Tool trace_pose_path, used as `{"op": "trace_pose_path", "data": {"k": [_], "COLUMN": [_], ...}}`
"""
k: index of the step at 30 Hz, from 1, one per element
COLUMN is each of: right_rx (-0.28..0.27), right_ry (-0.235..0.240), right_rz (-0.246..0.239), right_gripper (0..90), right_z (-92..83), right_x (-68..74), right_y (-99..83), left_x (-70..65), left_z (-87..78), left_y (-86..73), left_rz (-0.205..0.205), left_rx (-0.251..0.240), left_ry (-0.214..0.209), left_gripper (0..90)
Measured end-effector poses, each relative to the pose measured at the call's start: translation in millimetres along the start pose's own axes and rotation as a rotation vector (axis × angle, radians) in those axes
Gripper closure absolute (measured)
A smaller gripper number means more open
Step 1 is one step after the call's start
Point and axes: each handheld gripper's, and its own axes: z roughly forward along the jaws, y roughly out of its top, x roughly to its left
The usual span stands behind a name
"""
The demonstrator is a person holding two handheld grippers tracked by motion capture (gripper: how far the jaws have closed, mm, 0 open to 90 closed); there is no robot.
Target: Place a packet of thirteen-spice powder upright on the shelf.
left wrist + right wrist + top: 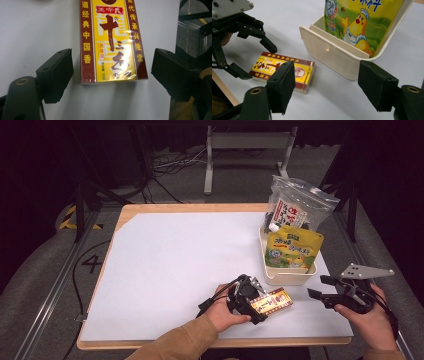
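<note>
The flat yellow and dark-red carton printed with Chinese characters [271,301] lies on the white sheet of the table [165,265], near the front edge and just to the left of the cream plastic bin [287,276]. The left gripper [250,300] stands over the near end of the carton with its jaws spread wide; in the left gripper view a gap of white sheet shows on each side of the carton [113,41], so nothing presses on it (it rests on the table alone). I judge the jaws straddle the narrow width because it fits between them.

The right gripper [320,287] hovers to the right, near the bin, also open and empty, probably waiting to help. The bin holds a yellow pouch with a cartoon chicken [294,247] and, behind it, a clear zip bag with a red and white packet [295,205], both standing upright to leave room.
</note>
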Motion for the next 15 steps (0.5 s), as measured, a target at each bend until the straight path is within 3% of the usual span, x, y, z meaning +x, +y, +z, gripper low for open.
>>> {"op": "trace_pose_path", "data": {"k": [15], "right_rx": [0.014], "right_ry": [0.006], "right_rz": [-0.003], "right_gripper": [30.2], "right_z": [5.0], "right_x": [1.3], "right_y": [-0.9], "left_x": [-4.8], "left_z": [6.2], "left_y": [1.9], "left_rz": [0.017], "left_rx": [0.037], "left_ry": [0.036], "left_gripper": [19.1]}}
